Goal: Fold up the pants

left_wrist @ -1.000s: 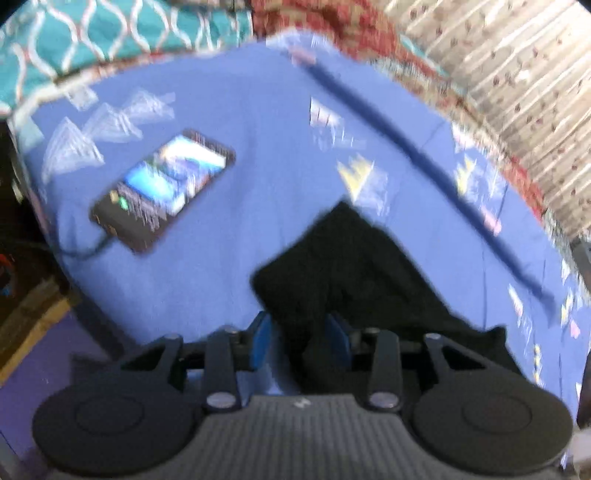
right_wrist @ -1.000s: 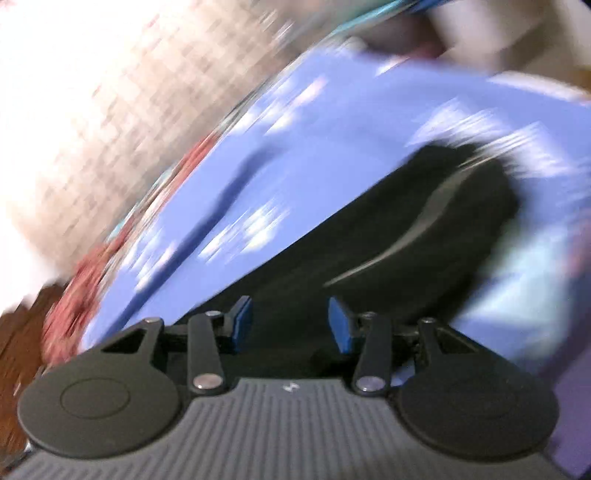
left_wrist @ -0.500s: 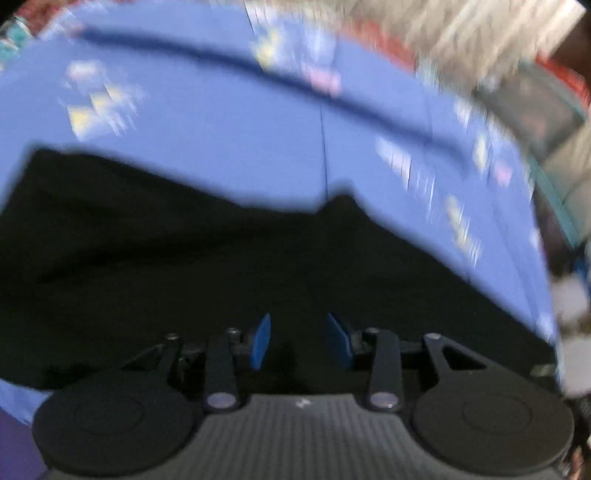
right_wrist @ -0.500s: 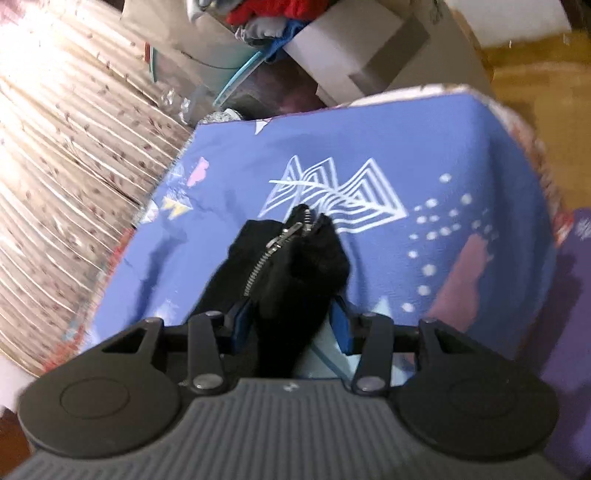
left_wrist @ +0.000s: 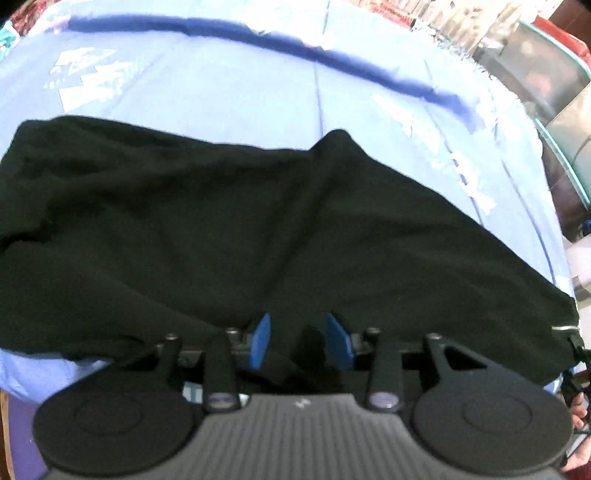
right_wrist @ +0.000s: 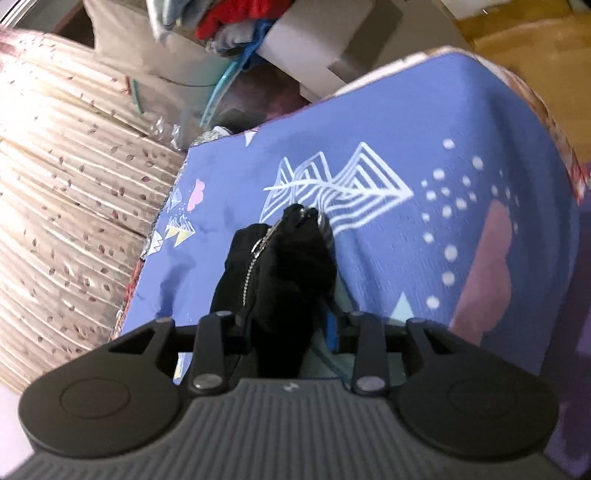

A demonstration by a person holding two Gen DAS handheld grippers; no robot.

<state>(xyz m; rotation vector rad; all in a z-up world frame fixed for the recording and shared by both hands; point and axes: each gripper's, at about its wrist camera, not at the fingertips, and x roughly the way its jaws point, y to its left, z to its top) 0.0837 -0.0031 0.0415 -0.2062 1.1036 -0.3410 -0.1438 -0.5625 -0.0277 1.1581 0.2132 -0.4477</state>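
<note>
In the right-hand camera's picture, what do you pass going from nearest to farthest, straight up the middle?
Right tool, clamped on the black pants → the pants' zipper → blue bedsheet with white line drawings → pile of clothes beyond the bed.

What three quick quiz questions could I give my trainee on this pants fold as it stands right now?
1. True or false: the black pants lie spread across the blue sheet.
2. Multiple choice: what shows on the fabric bunched in the right hand-held gripper? A) a button B) a metal zipper C) a belt
3. Fill in: the left hand-held gripper sits at the pants' ____ edge, nearest the camera.

Key: 1 true; 2 B; 3 near. Black fabric lies between the left fingers, but whether they pinch it cannot be told.
</note>
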